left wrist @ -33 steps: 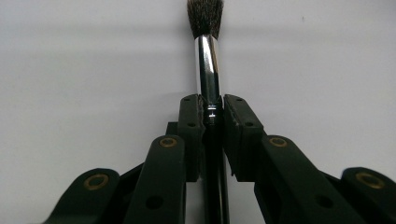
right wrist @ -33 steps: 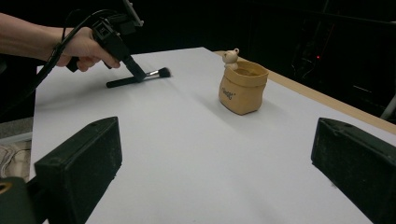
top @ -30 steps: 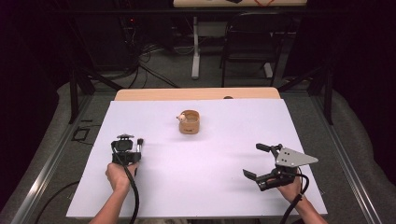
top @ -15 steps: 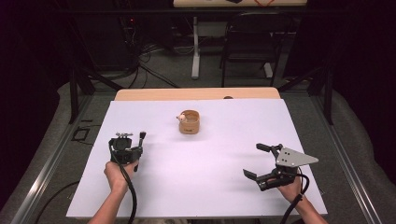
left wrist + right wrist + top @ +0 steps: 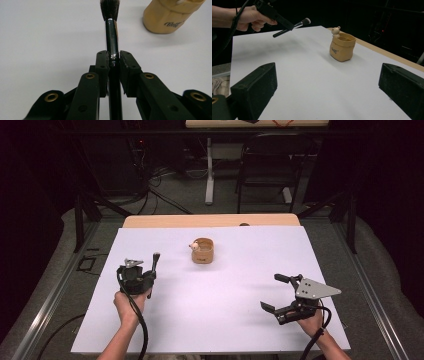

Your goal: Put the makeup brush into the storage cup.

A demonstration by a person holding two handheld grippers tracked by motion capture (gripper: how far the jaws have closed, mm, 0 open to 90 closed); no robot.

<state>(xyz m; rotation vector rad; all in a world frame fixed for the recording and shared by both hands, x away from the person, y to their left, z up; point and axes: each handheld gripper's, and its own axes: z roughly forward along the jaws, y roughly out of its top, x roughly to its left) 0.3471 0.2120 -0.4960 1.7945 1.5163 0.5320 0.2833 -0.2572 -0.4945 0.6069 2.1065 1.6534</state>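
The slim black-handled makeup brush with a silver ferrule and dark bristles (image 5: 110, 35) was pinched near the ferrule in the left gripper (image 5: 139, 276), above the white bench (image 5: 220, 320). It could pivot and miss the tan pouch-shaped pot (image 5: 203, 251), well apart. The right gripper (image 5: 281, 294) held its fingers wide, empty.

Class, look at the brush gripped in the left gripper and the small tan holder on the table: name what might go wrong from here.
1. The left gripper clamps the slim black-handled makeup brush on its smooth handle just below the shiny metal ferrule; it might slip or twist.
2. The small tan bag-shaped pot with a bear figure stands free on the white table; a push from the brush could tip or slide it.
3. The open right gripper is far from the pot and cannot steady it.
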